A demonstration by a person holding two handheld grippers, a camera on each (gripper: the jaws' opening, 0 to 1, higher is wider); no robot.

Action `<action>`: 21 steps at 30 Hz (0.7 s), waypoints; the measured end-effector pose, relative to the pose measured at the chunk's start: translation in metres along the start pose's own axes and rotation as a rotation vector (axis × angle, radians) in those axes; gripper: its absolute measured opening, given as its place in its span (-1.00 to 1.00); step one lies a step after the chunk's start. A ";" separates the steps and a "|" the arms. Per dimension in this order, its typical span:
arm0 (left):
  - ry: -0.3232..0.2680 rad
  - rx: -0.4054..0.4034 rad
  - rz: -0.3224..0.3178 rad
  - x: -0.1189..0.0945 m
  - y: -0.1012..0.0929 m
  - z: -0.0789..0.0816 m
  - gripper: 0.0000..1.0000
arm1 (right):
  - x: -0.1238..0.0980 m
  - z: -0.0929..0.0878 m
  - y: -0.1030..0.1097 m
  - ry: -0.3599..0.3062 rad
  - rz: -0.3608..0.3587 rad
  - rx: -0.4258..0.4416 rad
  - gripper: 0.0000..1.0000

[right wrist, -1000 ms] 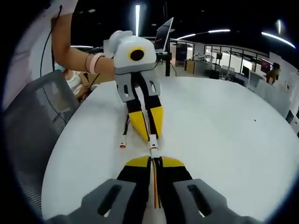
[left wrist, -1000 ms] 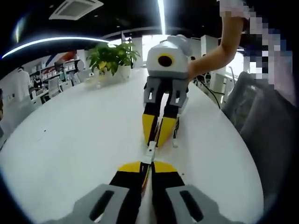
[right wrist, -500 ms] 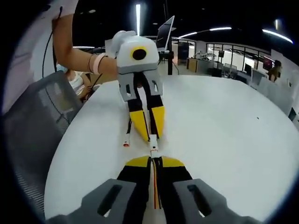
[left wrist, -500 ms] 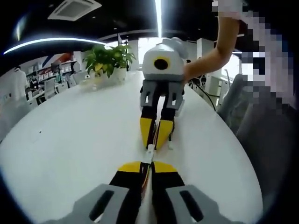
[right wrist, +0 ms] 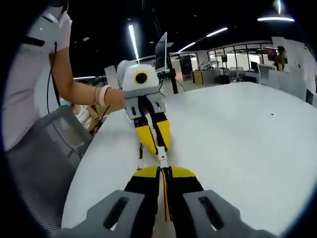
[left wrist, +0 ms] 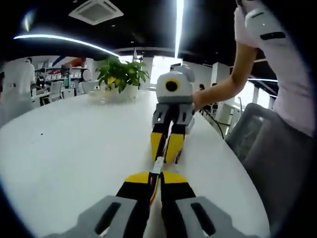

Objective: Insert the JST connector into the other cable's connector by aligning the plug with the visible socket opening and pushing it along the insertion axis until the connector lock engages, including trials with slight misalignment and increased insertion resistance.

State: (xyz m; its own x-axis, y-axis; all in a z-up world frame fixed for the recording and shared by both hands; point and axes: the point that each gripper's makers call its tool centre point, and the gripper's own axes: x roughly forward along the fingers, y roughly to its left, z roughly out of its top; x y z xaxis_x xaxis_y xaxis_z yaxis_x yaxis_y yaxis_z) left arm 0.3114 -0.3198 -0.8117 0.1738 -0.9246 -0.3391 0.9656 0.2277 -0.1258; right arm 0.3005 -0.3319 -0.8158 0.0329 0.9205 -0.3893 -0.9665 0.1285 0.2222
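Two handheld grippers bring JST connectors nose to nose above a white office desk.

The left gripper (left wrist: 154,179) is clenched on its cable (left wrist: 156,183), its white connector (left wrist: 157,166) poking just past the yellow fingers (left wrist: 138,177); the right gripper (right wrist: 164,174) grips the other cable (right wrist: 164,196) the same way, its connector (right wrist: 162,159) touching or nearly touching the opposing tip. Whether the lock has caught cannot be told. The likely risk: a slight tilt between plug and socket could jam the housings, and a harder push might slide a cable through the fingers or bend the thin leads. The desk (left wrist: 64,144) is glossy and curved; a potted plant (left wrist: 121,74), strip lights and a mesh chair (right wrist: 47,148) mark an open-plan office.
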 end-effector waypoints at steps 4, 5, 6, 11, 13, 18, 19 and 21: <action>-0.025 -0.031 -0.015 -0.001 -0.001 0.001 -0.98 | -0.001 0.001 0.002 -0.023 0.011 0.016 -0.93; -0.038 -0.042 -0.019 -0.002 -0.001 0.003 -0.98 | -0.001 0.003 0.002 -0.035 0.014 0.020 -0.93; -0.066 -0.056 -0.022 -0.006 0.002 0.005 -0.98 | -0.002 0.007 0.002 -0.059 0.018 0.034 -0.93; -0.154 -0.102 -0.047 -0.008 -0.004 0.017 -0.99 | -0.007 0.018 0.001 -0.131 0.037 0.084 -0.94; -0.149 -0.094 -0.056 -0.009 -0.004 0.016 -0.99 | -0.006 0.017 0.002 -0.125 0.041 0.082 -0.94; -0.121 -0.075 -0.079 0.000 -0.013 0.013 -1.00 | 0.002 0.009 0.004 -0.103 0.050 0.077 -0.95; -0.123 -0.077 -0.080 0.000 -0.012 0.013 -1.00 | 0.000 0.008 0.004 -0.110 0.049 0.091 -0.95; -0.141 -0.084 -0.086 -0.001 -0.012 0.016 -1.00 | -0.001 0.010 0.003 -0.138 0.055 0.130 -0.95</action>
State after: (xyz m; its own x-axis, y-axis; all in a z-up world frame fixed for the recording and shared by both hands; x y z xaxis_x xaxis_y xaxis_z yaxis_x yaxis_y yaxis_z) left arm 0.3027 -0.3264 -0.7953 0.1228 -0.9739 -0.1907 0.9594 0.1657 -0.2281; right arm 0.3004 -0.3284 -0.8058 0.0242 0.9681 -0.2496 -0.9271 0.1152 0.3568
